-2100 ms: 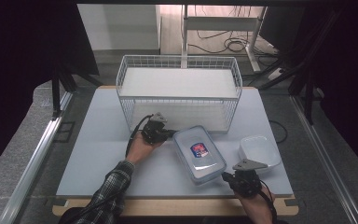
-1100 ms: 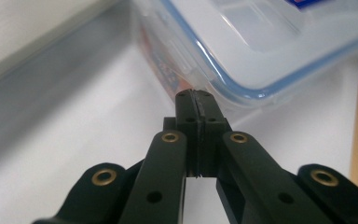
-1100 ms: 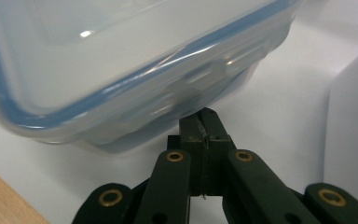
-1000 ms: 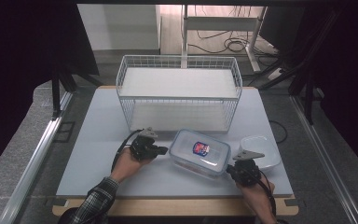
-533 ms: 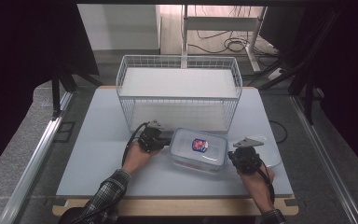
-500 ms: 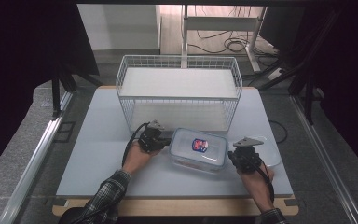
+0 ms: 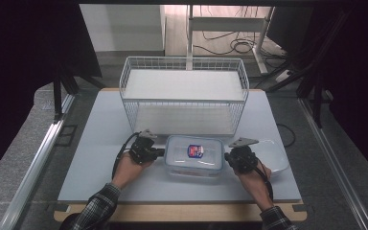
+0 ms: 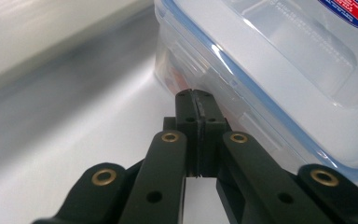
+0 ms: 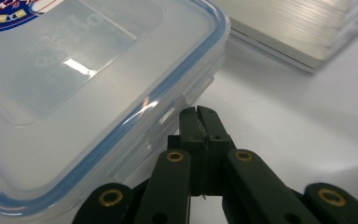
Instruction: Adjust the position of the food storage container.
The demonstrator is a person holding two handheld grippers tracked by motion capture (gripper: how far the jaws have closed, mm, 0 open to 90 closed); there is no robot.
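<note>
A: Two grippers, left (image 7: 159,152) and right (image 7: 228,156), where is the box (image 7: 194,155)?
B: Between my closed, empty jaws; its long axis runs tip to tip, each tip at an end clip.

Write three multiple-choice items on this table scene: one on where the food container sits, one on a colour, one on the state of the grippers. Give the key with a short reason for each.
1. Where is the food container?
A. inside the wire basket
B. on the table in front of the wire basket
C. in the clear bowl

2. What colour is the seal around the lid?
A. blue
B. green
C. orange

3. How do the left gripper and right gripper stand?
A. both wide open
B. one open, one shut
C. both shut, fingers at the container's ends

Key: B, it sits between the hands, near the basket; A, a blue band rims the lid; C, both pairs of fingers meet at the side tabs.
</note>
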